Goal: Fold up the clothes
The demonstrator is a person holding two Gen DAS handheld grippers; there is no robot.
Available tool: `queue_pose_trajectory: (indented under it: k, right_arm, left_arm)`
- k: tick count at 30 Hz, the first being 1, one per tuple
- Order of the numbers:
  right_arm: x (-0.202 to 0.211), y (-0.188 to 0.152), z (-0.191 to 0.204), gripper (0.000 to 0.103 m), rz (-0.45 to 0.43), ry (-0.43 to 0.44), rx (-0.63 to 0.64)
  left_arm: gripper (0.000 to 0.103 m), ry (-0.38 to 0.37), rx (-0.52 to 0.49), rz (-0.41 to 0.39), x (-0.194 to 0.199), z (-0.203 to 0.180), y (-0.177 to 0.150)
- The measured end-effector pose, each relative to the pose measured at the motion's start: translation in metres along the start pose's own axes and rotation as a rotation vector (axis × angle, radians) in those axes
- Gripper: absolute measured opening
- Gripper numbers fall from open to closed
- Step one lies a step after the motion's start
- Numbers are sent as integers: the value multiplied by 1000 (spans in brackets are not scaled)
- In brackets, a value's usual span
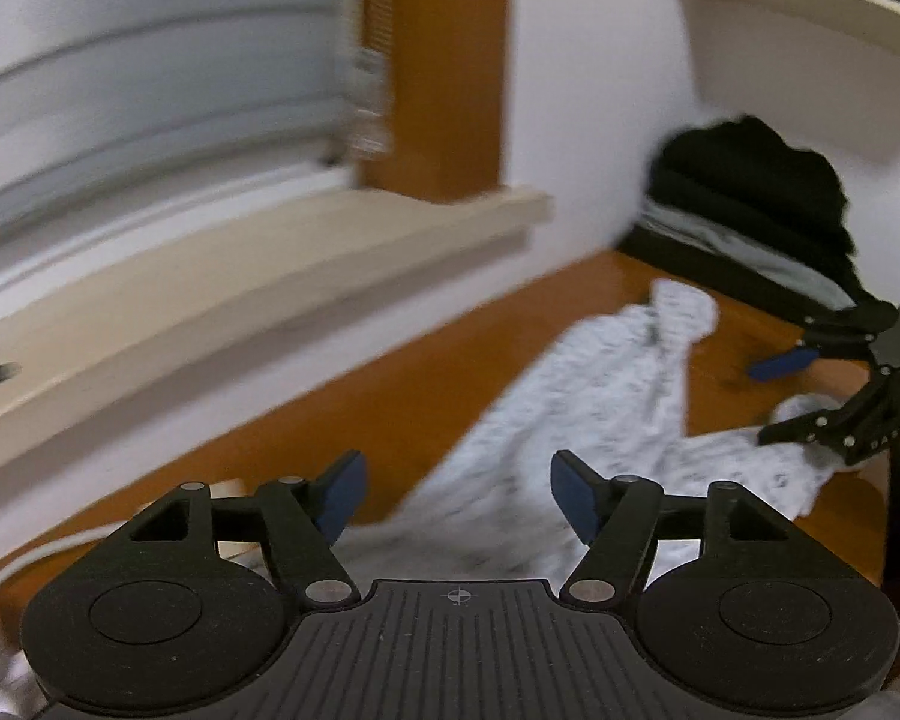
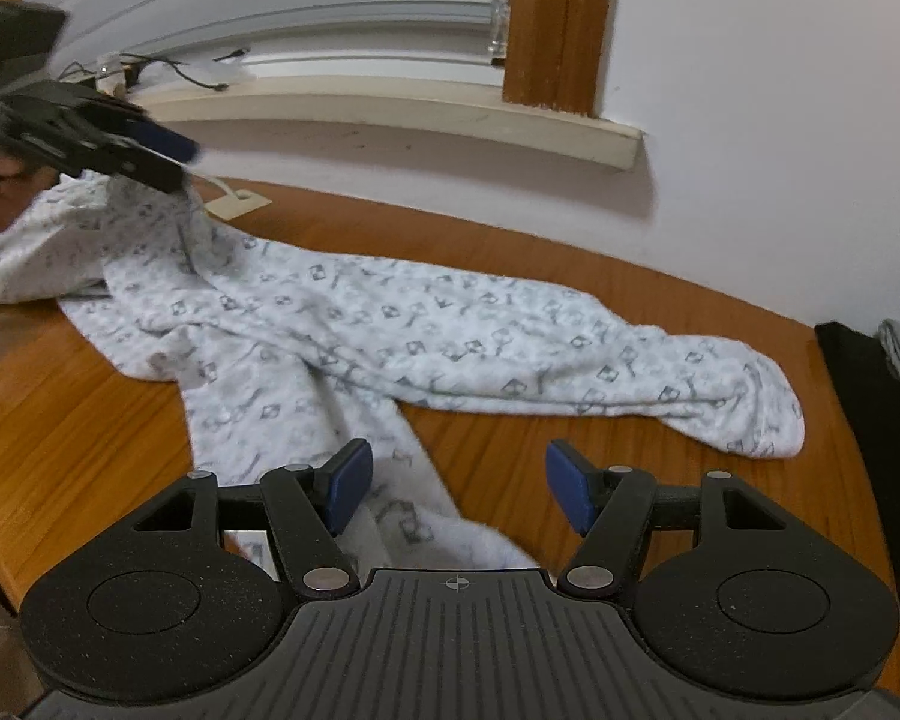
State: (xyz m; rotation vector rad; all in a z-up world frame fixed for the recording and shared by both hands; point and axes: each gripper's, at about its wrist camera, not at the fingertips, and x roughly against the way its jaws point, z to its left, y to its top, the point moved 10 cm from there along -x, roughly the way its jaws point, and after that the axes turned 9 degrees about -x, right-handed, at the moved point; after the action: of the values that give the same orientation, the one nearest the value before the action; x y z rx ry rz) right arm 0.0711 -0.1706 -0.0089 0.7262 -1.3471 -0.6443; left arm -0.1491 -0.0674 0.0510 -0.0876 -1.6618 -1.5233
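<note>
Both tongs — left tongs (image 1: 457, 495), right tongs (image 2: 457, 489) — hang released over my patterned pyjama trousers (image 2: 390, 324) on the desk (image 2: 78, 420); spreading underway — next, pinch a hem.

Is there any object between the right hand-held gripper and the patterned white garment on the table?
Nothing visible blocks it. The right hand-held gripper is open right above the garment, with only cloth and bare wooden table between its fingers.

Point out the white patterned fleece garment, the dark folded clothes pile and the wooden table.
white patterned fleece garment (image 2: 450, 324): right wrist view, leg middle.
dark folded clothes pile (image 1: 750, 180): left wrist view, top.
wooden table (image 2: 60, 432): right wrist view, bare surface.
</note>
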Motion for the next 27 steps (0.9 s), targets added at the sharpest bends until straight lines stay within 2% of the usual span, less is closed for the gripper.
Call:
queue_pose_trajectory:
  k: [2, 5, 6, 11, 13, 14, 15, 17, 20, 21, 23, 24, 25, 27]
  right_arm:
    - [4, -3, 1, 64, 2, 9, -6]
    - [9, -7, 4, 64, 6, 31, -10]
    - [10, -8, 5, 64, 9, 43, -14]
    - [10, -14, 16, 64, 17, 84, -13]
    - [11, -16, 19, 64, 17, 95, -8]
    - [11, -17, 21, 64, 20, 103, -4]
    - [11, -18, 22, 65, 23, 108, 0]
    - [8, -24, 24, 70, 40, 106, 24]
    - [4, -31, 21, 67, 39, 78, 52]
    - [4, -31, 19, 59, 28, 77, 40]
    - [3, -27, 13, 52, 25, 70, 34]
    - [2, -24, 10, 36, 23, 64, 34]
    - [1, -22, 7, 28, 22, 59, 34]
    - [-4, -9, -4, 22, 8, 16, 52]
  left_arm:
    - [71, -46, -26, 31, -20, -16, 3]
    - [57, -131, -40, 69, -43, -40, 0]
    - [57, -150, -40, 78, -50, -46, -1]
    - [57, -144, -88, 121, -77, -61, -6]
    - [53, -124, -111, 136, -85, -61, -5]
    - [43, -113, -116, 140, -87, -59, -6]
    - [25, -105, -119, 143, -87, -57, -6]
    - [3, -101, -114, 143, -85, -54, -5]
    - [3, -66, -113, 89, -68, -42, 8]
    - [3, -43, -106, 60, -58, -35, 16]
    - [3, 9, -82, -15, -30, -16, 38]
    - [3, 35, -72, -48, -14, -5, 50]
    - [3, 64, -67, -77, 2, 5, 61]
    - [3, 123, -68, -122, 34, 24, 82]
